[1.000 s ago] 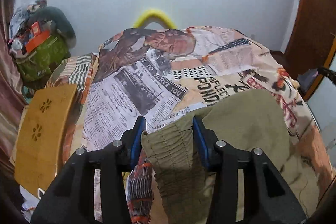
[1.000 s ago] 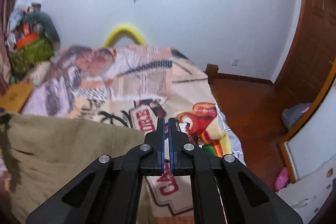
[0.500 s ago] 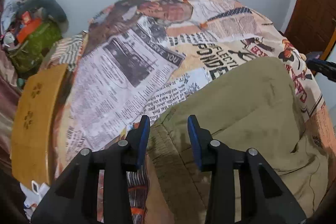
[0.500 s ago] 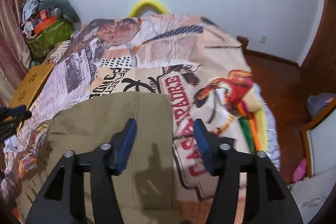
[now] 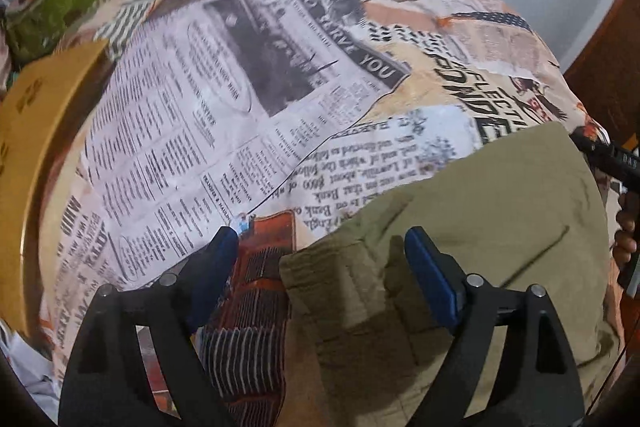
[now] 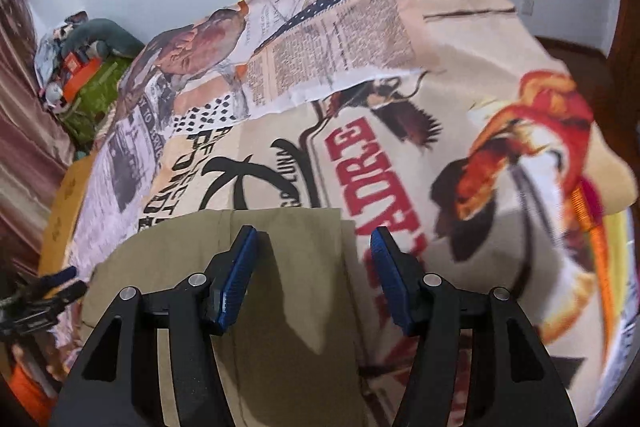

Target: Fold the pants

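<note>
The left gripper (image 5: 320, 247) is held spread, empty, over the waistband corner of the pants (image 5: 480, 227), which lies between its fingers. The right gripper (image 6: 312, 259) is likewise spread wide, nothing pinched, above the far edge of the pants (image 6: 280, 307). The pants are laid folded on the bed (image 5: 240, 87), at 5 o'clock in the left view. A wooden board (image 5: 36, 147) is seen at 9 o'clock.
</note>
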